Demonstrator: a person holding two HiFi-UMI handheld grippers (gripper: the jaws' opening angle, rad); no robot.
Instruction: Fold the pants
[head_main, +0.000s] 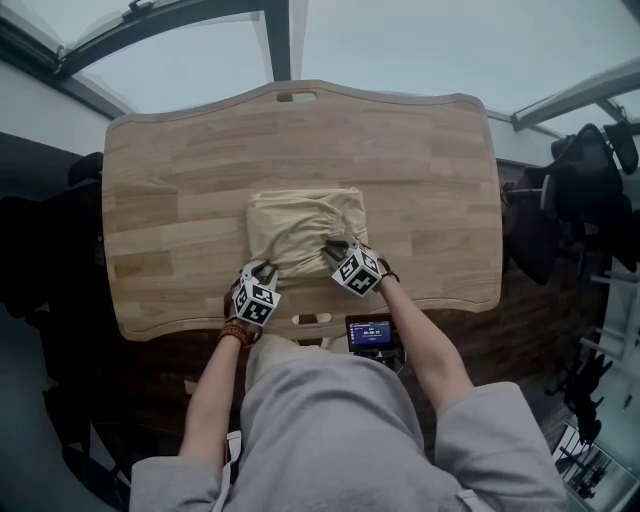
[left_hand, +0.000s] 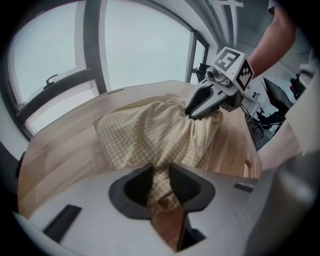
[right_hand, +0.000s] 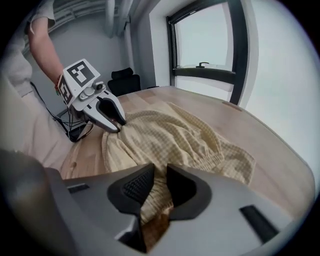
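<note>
Left gripper (left_hand: 161, 172): nearly closed, pinching bunched edge of pants (left_hand: 150, 135); fabric filling narrow gap between pads. Right gripper (right_hand: 156, 182): same narrow gap, clamped on gathered cloth. Rest of pants: folded yellow checked bundle on wooden table (head_main: 190, 170), spread out ahead of both jaw pairs, puckered toward each. 2 grippers near each other along same edge.

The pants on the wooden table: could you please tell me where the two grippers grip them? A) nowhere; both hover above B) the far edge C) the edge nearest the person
C: in the head view the left gripper and right gripper both pinch the pants along their near edge.
</note>
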